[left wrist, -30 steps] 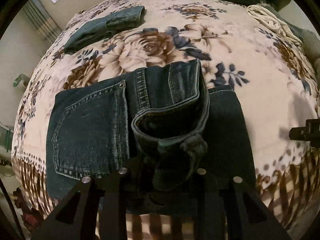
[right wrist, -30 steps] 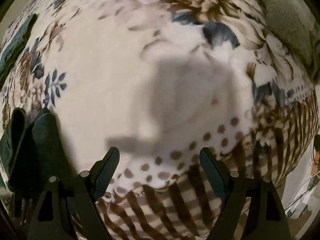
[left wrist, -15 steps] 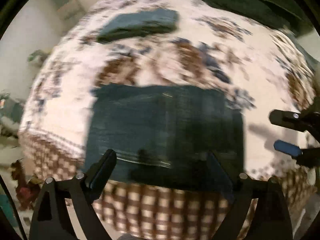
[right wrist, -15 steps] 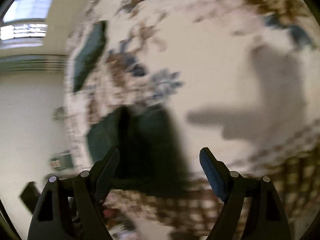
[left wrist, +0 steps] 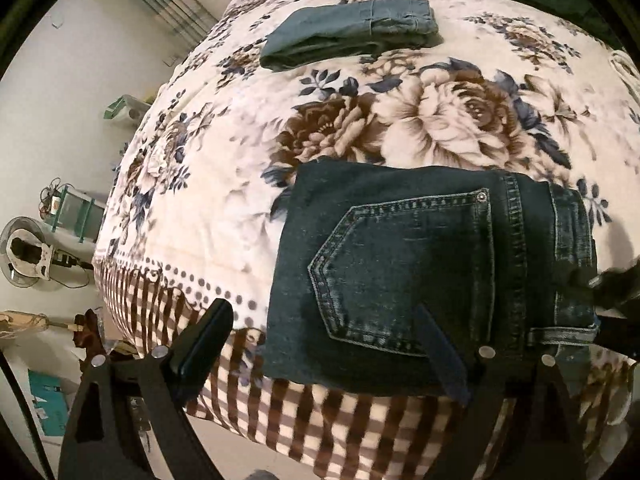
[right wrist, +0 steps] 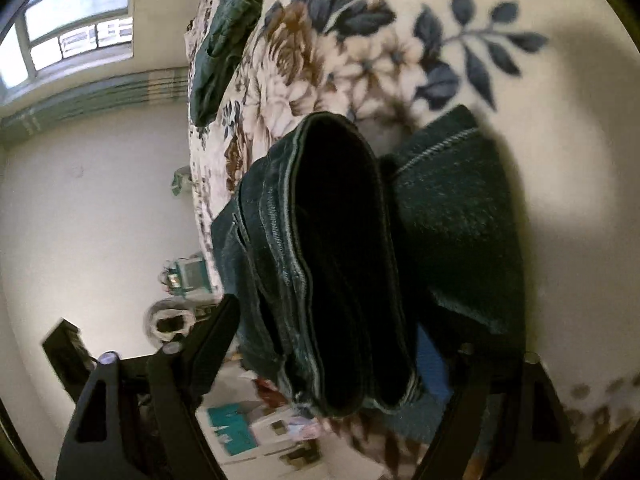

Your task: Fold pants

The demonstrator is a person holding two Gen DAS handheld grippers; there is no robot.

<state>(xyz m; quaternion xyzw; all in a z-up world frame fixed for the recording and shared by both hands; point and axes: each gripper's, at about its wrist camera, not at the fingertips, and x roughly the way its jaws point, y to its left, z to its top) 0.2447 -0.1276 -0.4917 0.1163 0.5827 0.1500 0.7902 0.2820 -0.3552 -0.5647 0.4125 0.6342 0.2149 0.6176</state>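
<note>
Denim jeans (right wrist: 332, 264) hiding right jaws

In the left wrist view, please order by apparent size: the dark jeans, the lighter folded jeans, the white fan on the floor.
1. dark jeans, though nearest the camera
2. lighter folded jeans
3. white fan

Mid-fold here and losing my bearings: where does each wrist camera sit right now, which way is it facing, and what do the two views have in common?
Left wrist: above the bed edge, looking steeply down on the folded dark jeans; the left gripper shows, jaws open, nothing gripped.
Right wrist: low beside the jeans, looking at their folded end; the right gripper straddles it, jaws just closing, grip not clear.
Shared: the dark jeans, the floral blanket and the lighter folded pants beyond.
</note>
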